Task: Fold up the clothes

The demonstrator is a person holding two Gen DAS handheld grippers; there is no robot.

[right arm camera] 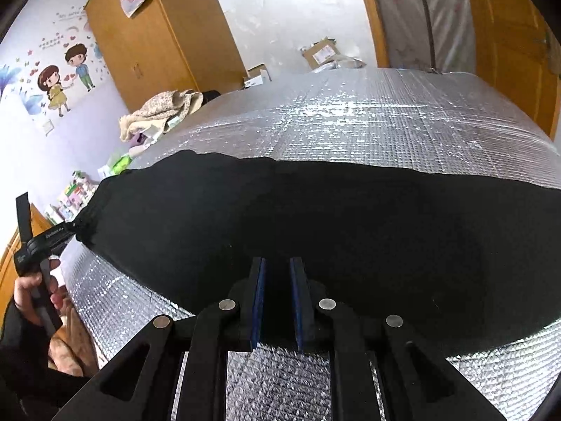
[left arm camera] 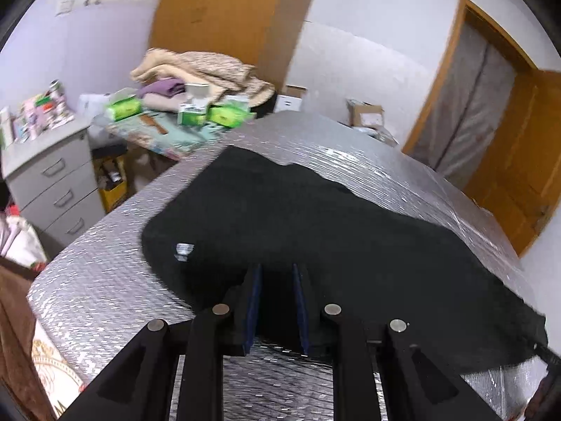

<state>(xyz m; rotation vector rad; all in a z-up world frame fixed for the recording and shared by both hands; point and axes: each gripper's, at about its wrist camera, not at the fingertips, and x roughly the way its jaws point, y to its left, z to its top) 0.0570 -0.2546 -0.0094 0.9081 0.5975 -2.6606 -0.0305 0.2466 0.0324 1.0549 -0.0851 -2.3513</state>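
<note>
A black garment (left arm camera: 298,217) lies spread flat on a silver foil-covered surface (left arm camera: 350,154), with a small white label (left arm camera: 184,251) near its left end. My left gripper (left arm camera: 277,268) sits at the garment's near edge, its blue pads closed on a fold of the cloth. In the right wrist view the same garment (right arm camera: 315,217) stretches across the foil (right arm camera: 350,115). My right gripper (right arm camera: 277,261) also has black cloth pinched between its pads at the near hem. The left gripper (right arm camera: 72,228) shows there at the far left, biting the garment's corner, with a hand (right arm camera: 35,291) on its handle.
To the left stand a grey drawer cabinet (left arm camera: 52,182) and a low table with green tissue packs (left arm camera: 224,115) and piled beige blankets (left arm camera: 203,70). A wooden wardrobe (right arm camera: 147,42) stands behind, cardboard boxes (right arm camera: 322,52) lie on the floor, and an open wooden door (left arm camera: 519,175) is on the right.
</note>
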